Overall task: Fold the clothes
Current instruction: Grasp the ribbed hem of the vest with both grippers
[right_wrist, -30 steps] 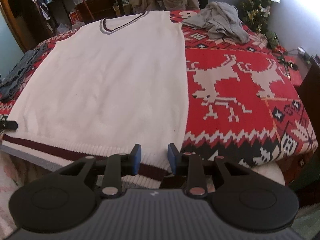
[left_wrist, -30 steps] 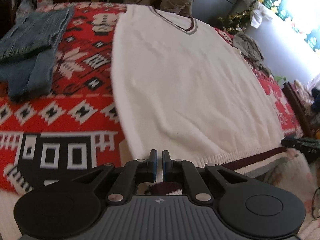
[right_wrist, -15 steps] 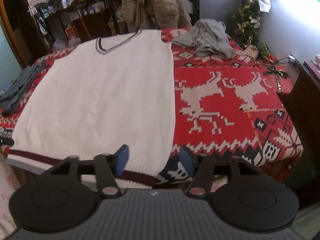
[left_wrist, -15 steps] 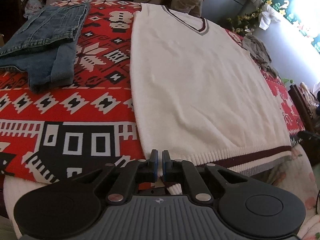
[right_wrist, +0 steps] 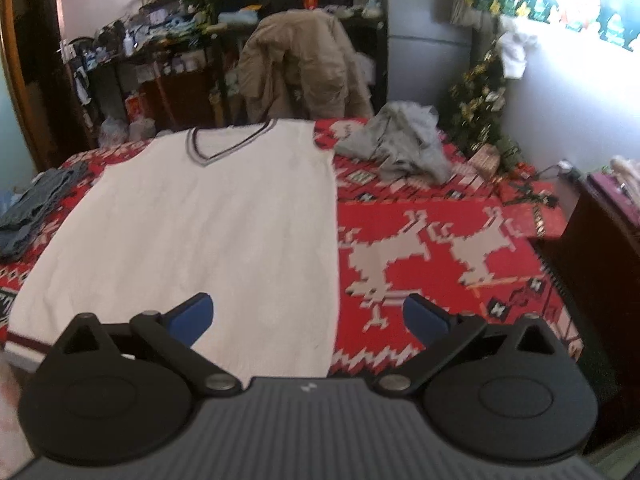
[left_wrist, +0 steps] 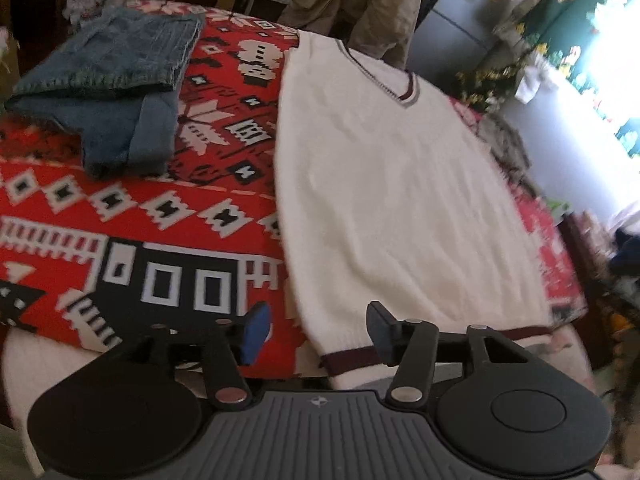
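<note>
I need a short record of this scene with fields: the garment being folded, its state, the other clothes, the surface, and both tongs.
garment: white V-neck vest
state: spread flat, unfolded
other clothes: folded jeans; crumpled grey garment
surface: red patterned blanket
left tongs: opening, vest hem corner between the jaws, unpinched
right tongs: opening, holding nothing

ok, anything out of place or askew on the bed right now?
Mostly tidy: white vest lies flat, jeans folded. Only the grey garment sits crumpled in a heap at the far corner, unfolded.
</note>
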A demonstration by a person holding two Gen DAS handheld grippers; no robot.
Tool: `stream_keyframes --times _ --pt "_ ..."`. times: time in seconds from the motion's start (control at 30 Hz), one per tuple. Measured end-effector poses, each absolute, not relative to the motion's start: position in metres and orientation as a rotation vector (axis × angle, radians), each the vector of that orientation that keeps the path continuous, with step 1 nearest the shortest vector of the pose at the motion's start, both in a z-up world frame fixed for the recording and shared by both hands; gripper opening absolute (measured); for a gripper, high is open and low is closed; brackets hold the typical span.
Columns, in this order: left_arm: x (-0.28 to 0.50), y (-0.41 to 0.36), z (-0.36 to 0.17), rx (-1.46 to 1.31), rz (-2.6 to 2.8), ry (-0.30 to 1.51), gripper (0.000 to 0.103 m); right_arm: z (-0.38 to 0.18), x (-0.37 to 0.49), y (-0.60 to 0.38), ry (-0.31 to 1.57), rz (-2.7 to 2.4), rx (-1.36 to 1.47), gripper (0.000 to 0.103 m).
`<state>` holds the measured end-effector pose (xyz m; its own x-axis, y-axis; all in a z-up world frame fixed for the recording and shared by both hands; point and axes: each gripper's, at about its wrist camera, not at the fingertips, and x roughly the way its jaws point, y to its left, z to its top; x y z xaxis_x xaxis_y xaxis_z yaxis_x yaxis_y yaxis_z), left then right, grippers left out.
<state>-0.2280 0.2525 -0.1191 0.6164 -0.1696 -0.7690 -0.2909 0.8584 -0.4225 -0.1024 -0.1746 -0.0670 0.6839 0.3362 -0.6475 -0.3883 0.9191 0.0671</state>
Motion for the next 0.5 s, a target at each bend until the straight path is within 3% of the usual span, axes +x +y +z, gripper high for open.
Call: stream_keyframes --times 0.1,0.5 --pt "-0.231 0.265 -0.129 -0.694 0.053 0.916 0.050 -0.066 -0.099 -0.176 0.681 0.395 -0.069 0.102" --pt "-0.228 0.279 -0.163 -1.041 -0.053 0.951 0.044 -0.087 -0.077 -0.198 0.908 0.494 0.209 0.102"
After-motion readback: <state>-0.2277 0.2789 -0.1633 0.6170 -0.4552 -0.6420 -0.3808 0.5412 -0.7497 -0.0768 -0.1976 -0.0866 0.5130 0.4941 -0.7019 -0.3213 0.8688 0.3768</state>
